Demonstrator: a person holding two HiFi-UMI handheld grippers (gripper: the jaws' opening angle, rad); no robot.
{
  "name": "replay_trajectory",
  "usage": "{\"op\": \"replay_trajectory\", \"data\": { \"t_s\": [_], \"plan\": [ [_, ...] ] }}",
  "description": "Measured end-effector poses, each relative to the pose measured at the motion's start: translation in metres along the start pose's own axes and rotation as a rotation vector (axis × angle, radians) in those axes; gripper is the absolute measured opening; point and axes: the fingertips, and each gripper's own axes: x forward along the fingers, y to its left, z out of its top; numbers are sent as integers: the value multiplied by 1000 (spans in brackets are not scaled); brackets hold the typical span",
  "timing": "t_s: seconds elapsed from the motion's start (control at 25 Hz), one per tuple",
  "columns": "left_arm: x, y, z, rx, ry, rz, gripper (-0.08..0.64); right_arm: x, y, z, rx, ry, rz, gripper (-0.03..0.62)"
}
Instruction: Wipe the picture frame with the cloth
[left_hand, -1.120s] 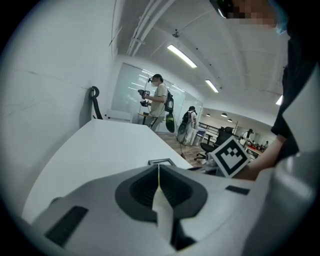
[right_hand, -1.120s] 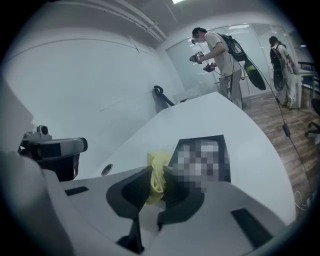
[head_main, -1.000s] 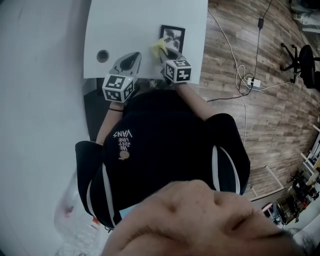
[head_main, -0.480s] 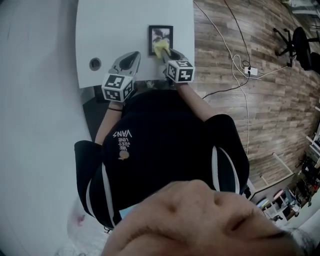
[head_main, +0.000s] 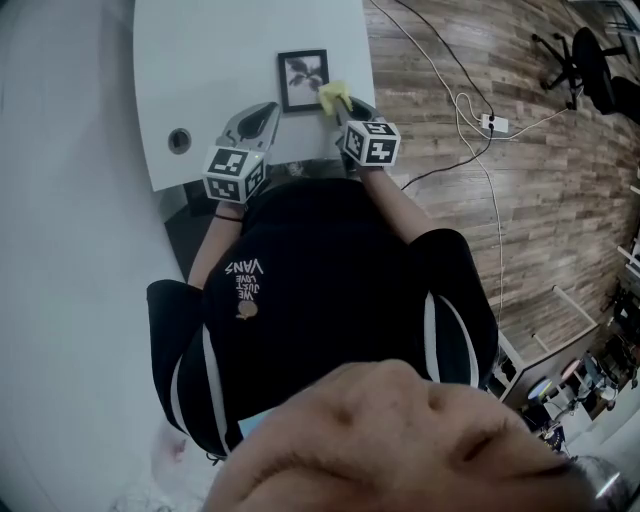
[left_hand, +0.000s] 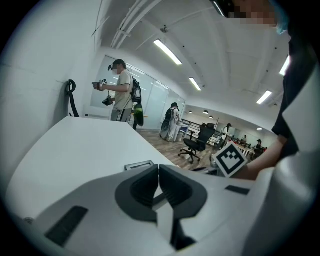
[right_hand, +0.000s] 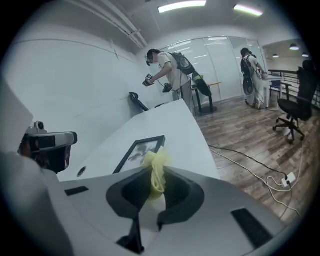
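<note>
A black picture frame (head_main: 303, 80) with a pale print lies flat on the white table (head_main: 210, 60). It also shows in the right gripper view as the picture frame (right_hand: 140, 150), ahead of the jaws and a little to the left. My right gripper (head_main: 335, 100) is shut on a bunched yellow cloth (right_hand: 156, 172), and the cloth (head_main: 332, 95) sits at the frame's right edge in the head view. My left gripper (head_main: 262, 112) is shut with nothing in it, just left of the frame's near corner. From the left gripper view only a sliver of the frame (left_hand: 139, 165) shows.
A round cable hole (head_main: 179, 140) sits in the table at the left. The table's right edge (head_main: 366, 70) drops to a wooden floor with cables (head_main: 470, 110) and an office chair (head_main: 580, 60). Other people stand beyond the table's far end (right_hand: 167, 75).
The right gripper with the cloth has slid from over the frame's near part to its right edge. The head view has shifted, so the table sits further left. The left gripper stays shut.
</note>
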Motion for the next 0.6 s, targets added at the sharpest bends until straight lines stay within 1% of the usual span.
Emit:
{"op": "replay_trajectory", "data": {
  "t_s": [0.28,0.6],
  "plan": [
    [3,1,3,4,-4,-3,17,-6,-7,5,19,-18,-16,48],
    [4,-1,11,7,-21,5,17,-13,4,23,24,-57,30,48]
  ]
}}
